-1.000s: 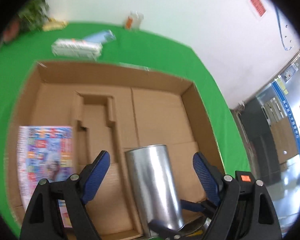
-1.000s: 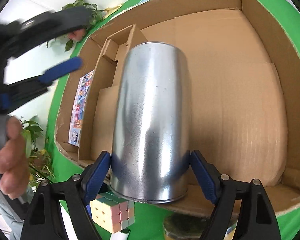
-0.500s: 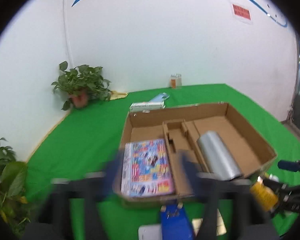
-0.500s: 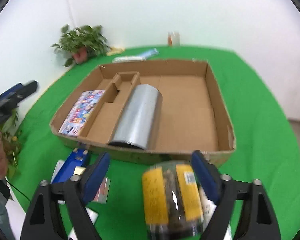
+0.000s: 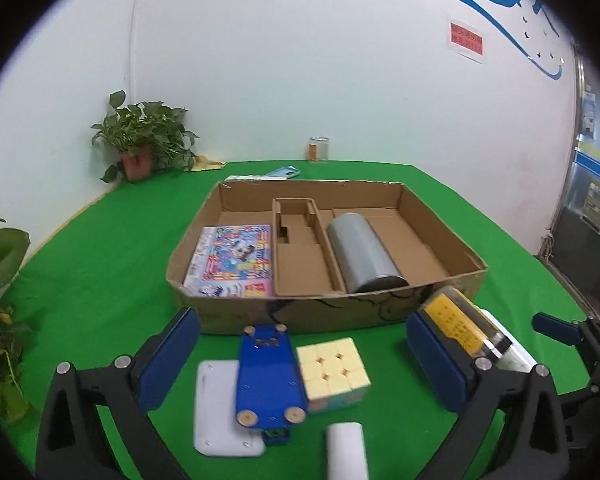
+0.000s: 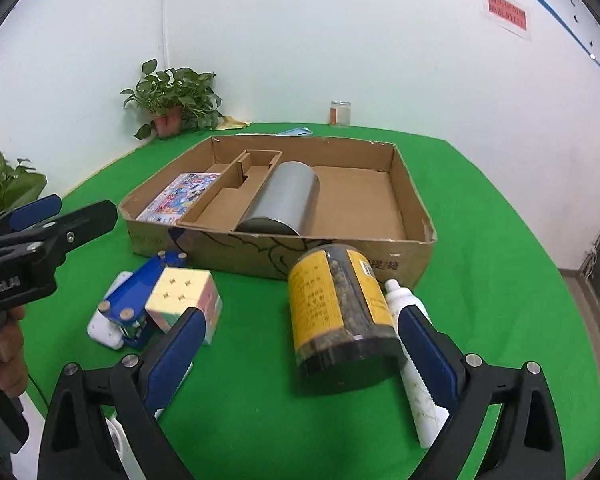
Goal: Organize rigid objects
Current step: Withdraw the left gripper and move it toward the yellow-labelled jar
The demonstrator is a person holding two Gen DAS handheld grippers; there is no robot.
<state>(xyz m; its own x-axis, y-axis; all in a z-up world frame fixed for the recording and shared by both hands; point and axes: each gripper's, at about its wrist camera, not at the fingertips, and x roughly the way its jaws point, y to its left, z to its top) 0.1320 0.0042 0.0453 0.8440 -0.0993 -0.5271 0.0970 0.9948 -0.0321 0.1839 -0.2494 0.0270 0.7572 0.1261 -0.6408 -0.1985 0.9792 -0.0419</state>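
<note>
Hovering short of the cardboard box (image 5: 324,312), the left hand-held gripper (image 5: 300,356) has its jaws spread wide, having just been opening, with nothing pressed between the blue pads; a blue block (image 5: 266,376) with round studs, a pastel puzzle cube (image 5: 334,372) and a white flat piece (image 5: 220,408) lie on the green surface (image 5: 92,272) below the gap. The right hand-held gripper (image 6: 300,340) likewise stands wide apart, its jaws having just been opening, and grips nothing: a yellow-labelled jar (image 6: 340,312) lies on its side between the pads without their pressing on it, and a white bottle (image 6: 412,360) lies just beside the jar, against the right pad.

Inside the box, a silver cylinder (image 5: 360,252) lies on its side right of the cardboard divider (image 5: 300,248), and a colourful booklet (image 5: 230,260) lies flat left of it. Both views show these.

Only the right wrist view shows the whole white bottle, and at its left edge the person's hand (image 6: 4,352) holding the left gripper's handle. Only the left wrist view shows a white cylinder end (image 5: 346,448) at the near edge, in front of the box, and the right gripper's blue fingertip at its right edge. Behind the box stand a potted plant (image 5: 140,140) and a small glass jar (image 5: 318,150).
</note>
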